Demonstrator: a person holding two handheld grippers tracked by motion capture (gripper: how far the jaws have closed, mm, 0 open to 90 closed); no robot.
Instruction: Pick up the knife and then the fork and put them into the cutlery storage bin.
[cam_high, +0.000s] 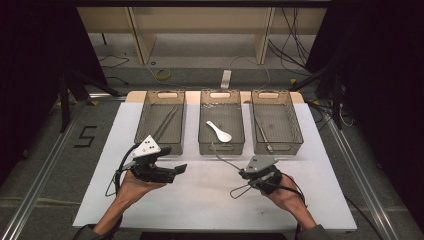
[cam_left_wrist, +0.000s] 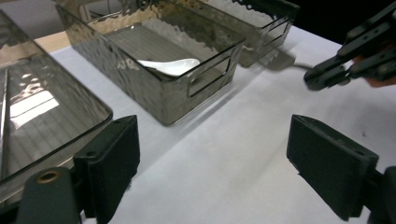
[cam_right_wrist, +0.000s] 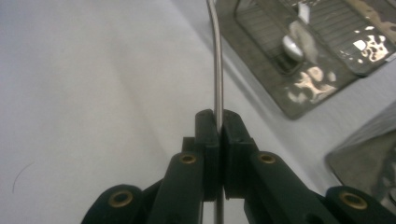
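My right gripper (cam_high: 246, 174) (cam_right_wrist: 217, 122) is shut on the thin handle of a metal utensil (cam_high: 225, 159) (cam_right_wrist: 216, 65), just above the white table. The handle slants up-left toward the front of the middle bin (cam_high: 221, 148); its far end is blurred. A white spoon (cam_high: 219, 131) (cam_left_wrist: 170, 66) lies in that bin. My left gripper (cam_high: 177, 170) (cam_left_wrist: 212, 163) is open in front of the left bin (cam_high: 165, 93), nothing between its jaws. The right gripper (cam_left_wrist: 327, 74) also shows at the far right of the left gripper view.
Three clear grey bins stand in a row at the table's far side. Chopsticks (cam_high: 167, 122) lie in the left one, and a metal utensil (cam_high: 263, 132) lies in the right bin (cam_high: 277, 148). White tabletop (cam_high: 200, 200) stretches between the two hands.
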